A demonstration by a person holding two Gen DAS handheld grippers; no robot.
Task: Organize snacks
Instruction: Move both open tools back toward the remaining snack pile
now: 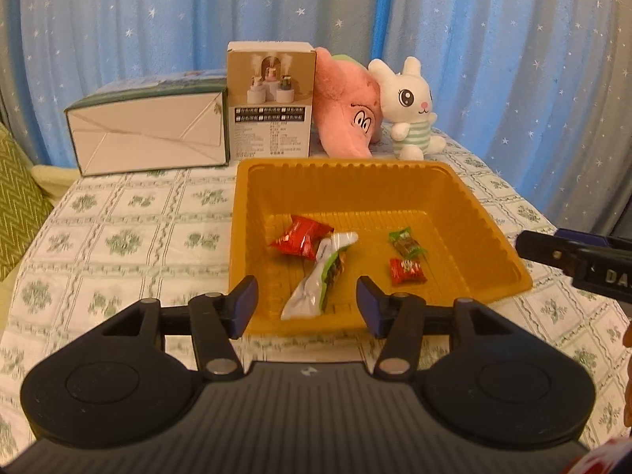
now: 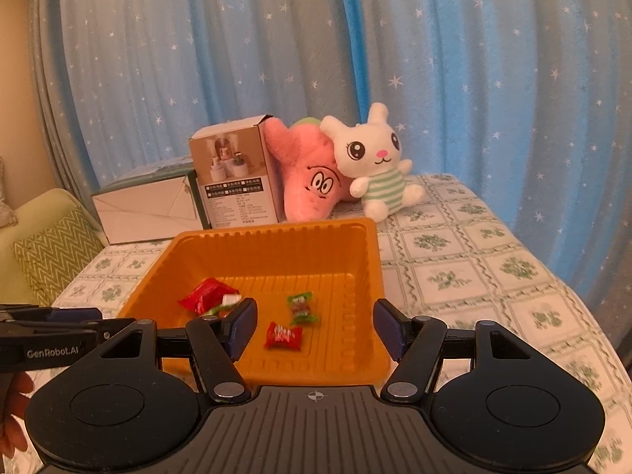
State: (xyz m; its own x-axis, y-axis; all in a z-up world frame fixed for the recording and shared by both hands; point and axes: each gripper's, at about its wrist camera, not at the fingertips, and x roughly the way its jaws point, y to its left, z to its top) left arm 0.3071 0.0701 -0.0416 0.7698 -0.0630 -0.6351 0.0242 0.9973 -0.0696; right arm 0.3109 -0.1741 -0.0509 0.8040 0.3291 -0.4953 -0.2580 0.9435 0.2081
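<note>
An orange plastic tray (image 1: pixel 355 181) (image 2: pixel 276 245) sits on the patterned tablecloth and holds several wrapped snacks. Inside lie a red packet (image 1: pixel 300 236) (image 2: pixel 205 295), a long white and green packet (image 1: pixel 316 276), a green-wrapped candy (image 1: pixel 407 243) (image 2: pixel 302 308) and a red-wrapped candy (image 1: pixel 407 271) (image 2: pixel 283 335). My left gripper (image 1: pixel 307 306) hovers open over the tray's near edge, the white and green packet lying between its fingers, untouched by the pads. My right gripper (image 2: pixel 314 328) is open over the tray's near right part, nothing held.
Behind the tray stand a white and green carton (image 1: pixel 150 134), a brown product box (image 1: pixel 270 98) (image 2: pixel 233 177), a pink plush (image 1: pixel 347 110) (image 2: pixel 308 173) and a white rabbit plush (image 1: pixel 410 106) (image 2: pixel 375 158). A green cushion (image 2: pixel 51 260) lies left. Blue starred curtains hang behind.
</note>
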